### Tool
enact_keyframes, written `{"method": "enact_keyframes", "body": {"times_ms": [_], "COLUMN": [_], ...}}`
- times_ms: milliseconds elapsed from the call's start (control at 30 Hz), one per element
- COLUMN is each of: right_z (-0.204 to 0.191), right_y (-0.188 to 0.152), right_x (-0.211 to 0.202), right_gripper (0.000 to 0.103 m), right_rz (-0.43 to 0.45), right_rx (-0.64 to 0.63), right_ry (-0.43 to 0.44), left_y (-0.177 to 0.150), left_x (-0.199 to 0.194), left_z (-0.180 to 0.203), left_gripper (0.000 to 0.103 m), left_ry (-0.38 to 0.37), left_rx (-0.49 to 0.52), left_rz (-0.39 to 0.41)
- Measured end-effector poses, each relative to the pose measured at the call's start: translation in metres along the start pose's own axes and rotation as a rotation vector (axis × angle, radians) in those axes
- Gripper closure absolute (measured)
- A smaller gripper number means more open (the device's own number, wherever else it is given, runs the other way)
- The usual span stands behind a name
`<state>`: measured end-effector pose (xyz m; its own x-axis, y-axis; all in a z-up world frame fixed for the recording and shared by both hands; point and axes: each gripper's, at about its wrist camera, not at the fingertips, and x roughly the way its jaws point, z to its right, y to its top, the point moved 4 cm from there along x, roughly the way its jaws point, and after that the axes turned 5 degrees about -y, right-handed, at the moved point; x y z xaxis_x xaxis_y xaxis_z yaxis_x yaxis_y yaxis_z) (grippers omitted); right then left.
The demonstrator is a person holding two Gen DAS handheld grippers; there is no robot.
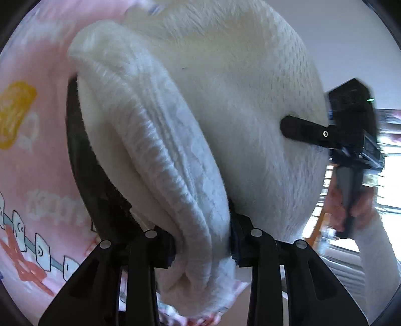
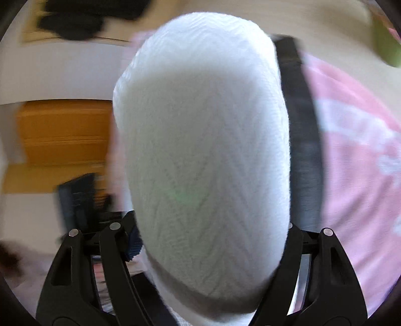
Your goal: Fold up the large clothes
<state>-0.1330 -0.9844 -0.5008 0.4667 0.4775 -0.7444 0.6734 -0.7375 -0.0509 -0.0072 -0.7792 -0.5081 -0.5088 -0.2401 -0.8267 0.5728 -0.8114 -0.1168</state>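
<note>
A thick white knitted garment (image 1: 225,105) fills the left wrist view. My left gripper (image 1: 200,140) is shut on a rolled edge of it, the cloth bulging out between the fingers (image 1: 85,160). In the right wrist view the same white garment (image 2: 200,140) bulges between the jaws and hides most of the scene. My right gripper (image 2: 203,130) is shut on it, with one finger (image 2: 303,135) visible at the right. The right gripper also shows in the left wrist view (image 1: 351,130), held by a hand and pinching the garment's far side.
A pink printed sheet (image 1: 32,163) lies under the garment, also seen in the right wrist view (image 2: 356,150). An orange cabinet (image 2: 65,135) and a dark object (image 2: 80,198) stand at the left. Dark clothing (image 2: 85,17) lies at the top left.
</note>
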Motion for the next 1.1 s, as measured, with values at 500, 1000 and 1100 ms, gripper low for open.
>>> {"method": "enact_keyframes", "body": {"times_ms": [500,1000,1100], "right_z": [-0.039,-0.001,0.018], "right_y": [-0.043,-0.067,-0.066], "right_x": [0.014,-0.023,-0.023], "right_gripper": [0.022,0.025,0.024], "right_rz": [-0.135,0.08,0.024], "right_rx": [-0.091,0.132,0.184], "right_ry": [0.06,-0.028,-0.043], "left_y": [-0.083,-0.067,-0.077], "left_x": [-0.015,-0.038,-0.047], "left_z": [0.043,-0.002,-0.011], "left_gripper": [0.071,0.062,0.06], "left_ry": [0.056,0.035,0.064], "left_rx": [0.061,0.076,0.102], "left_rz": [-0.078,-0.083,-0.11]}}
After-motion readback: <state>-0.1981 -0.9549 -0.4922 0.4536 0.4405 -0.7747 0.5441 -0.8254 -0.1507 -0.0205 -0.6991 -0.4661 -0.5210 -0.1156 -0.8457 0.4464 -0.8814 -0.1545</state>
